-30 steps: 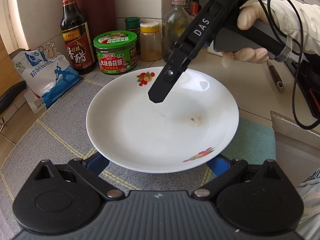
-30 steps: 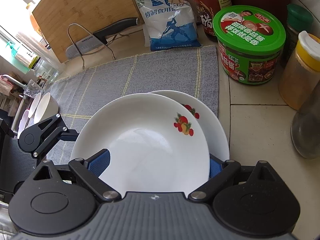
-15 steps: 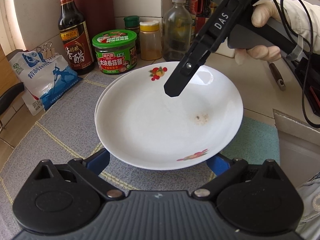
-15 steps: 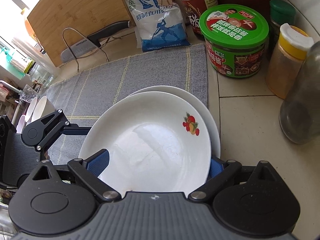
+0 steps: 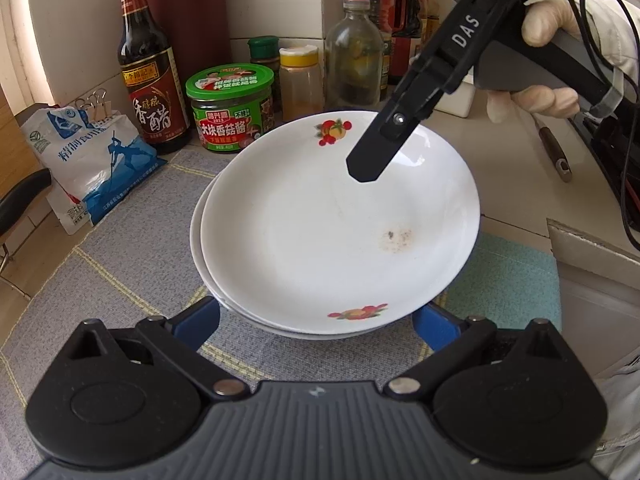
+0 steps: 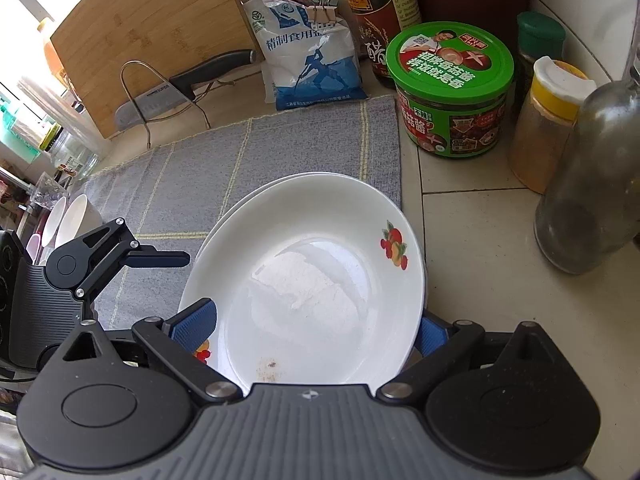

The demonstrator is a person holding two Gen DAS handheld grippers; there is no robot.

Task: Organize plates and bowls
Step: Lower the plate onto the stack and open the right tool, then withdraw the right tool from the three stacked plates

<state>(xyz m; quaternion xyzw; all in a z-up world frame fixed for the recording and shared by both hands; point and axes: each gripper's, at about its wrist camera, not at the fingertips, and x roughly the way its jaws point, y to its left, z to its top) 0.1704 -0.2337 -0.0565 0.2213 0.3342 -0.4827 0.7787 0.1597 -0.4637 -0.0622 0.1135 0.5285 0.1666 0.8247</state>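
between right hand-held gripper [image 6: 316,330] fingers: top plate [image 6: 320,280], unpressed

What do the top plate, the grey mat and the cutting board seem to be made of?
Top plate: probably glazed ceramic; glossy white with window glare and printed fruit.
Grey mat: woven fabric; matte, visible weave, yellow lines.
Cutting board: likely bamboo or wood; tan grain strips.

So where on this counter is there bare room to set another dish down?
The grey mat is bare between the stacked plates and the salt bag. The tiles right of the plates, before the glass bottle, are also free. The back wall is crowded around the green-lidded jar.
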